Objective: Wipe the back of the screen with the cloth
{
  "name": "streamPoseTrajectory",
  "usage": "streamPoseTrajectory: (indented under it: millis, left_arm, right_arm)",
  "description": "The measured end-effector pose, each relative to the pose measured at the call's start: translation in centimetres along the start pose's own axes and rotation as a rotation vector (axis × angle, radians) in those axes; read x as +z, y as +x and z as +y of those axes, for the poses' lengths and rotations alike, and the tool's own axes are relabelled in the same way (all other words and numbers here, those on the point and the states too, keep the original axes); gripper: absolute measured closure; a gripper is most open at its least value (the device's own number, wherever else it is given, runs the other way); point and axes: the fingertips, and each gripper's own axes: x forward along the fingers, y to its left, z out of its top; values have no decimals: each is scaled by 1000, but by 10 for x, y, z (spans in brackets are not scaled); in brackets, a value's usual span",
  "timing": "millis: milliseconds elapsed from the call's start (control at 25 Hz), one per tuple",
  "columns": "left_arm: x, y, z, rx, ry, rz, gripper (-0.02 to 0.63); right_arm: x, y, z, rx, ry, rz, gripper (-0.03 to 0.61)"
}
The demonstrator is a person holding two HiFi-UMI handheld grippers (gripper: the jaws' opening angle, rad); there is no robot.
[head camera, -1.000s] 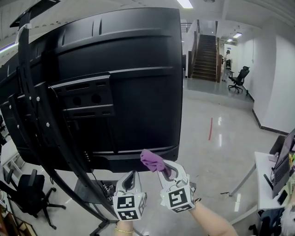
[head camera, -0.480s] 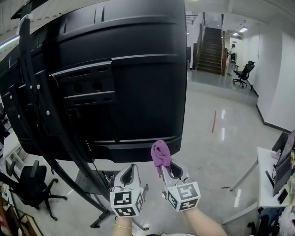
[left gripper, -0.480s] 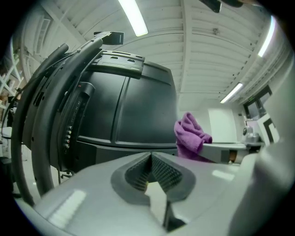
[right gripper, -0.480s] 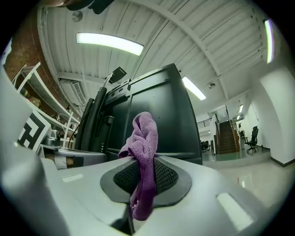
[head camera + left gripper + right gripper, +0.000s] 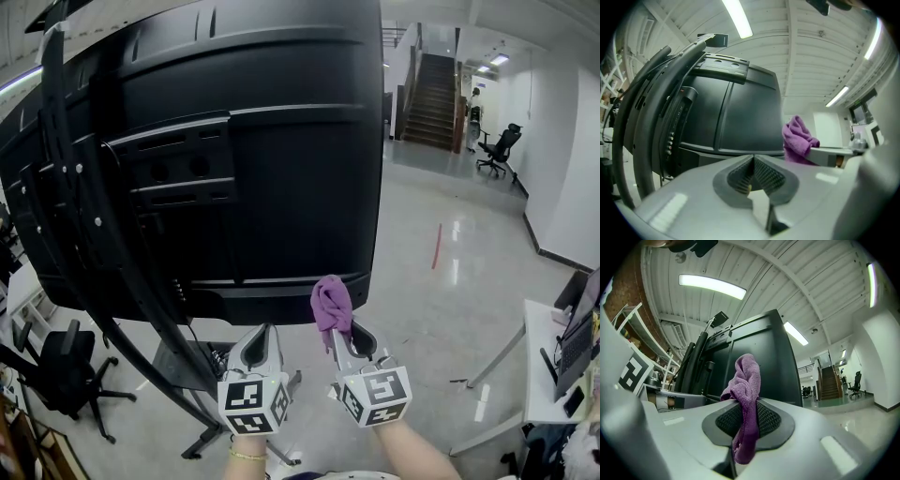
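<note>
The large black screen (image 5: 272, 159) stands on a wheeled stand with its back panel facing me, filling the upper left of the head view. A purple cloth (image 5: 332, 306) is pinched in my right gripper (image 5: 341, 336), which is shut on it just below the screen's lower right corner. The cloth (image 5: 746, 394) stands up between the pads in the right gripper view, with the screen (image 5: 754, 366) behind it. My left gripper (image 5: 260, 345) hangs beside the right one, shut and empty. In the left gripper view the left gripper (image 5: 752, 176) points at the screen (image 5: 740, 117), with the cloth (image 5: 798, 137) to its right.
The stand's black mounting rails (image 5: 75, 216) run diagonally across the screen's left side, down to a base (image 5: 183, 380) on the floor. An office chair (image 5: 56, 375) is at lower left, a desk (image 5: 553, 356) at lower right. Stairs (image 5: 439, 94) and glossy floor (image 5: 441, 272) lie beyond.
My right gripper has shifted right with the cloth, whose top now stands more upright near the screen's lower right corner. The left gripper dropped slightly.
</note>
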Motion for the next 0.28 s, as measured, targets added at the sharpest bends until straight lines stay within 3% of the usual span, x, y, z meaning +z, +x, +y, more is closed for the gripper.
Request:
streamPoseTrajectory:
  millis: [280]
  left_arm:
    - [8,7,-4,-6,7,-17,606]
  right_arm:
    - [13,1,-6,-8,-10,-33,526]
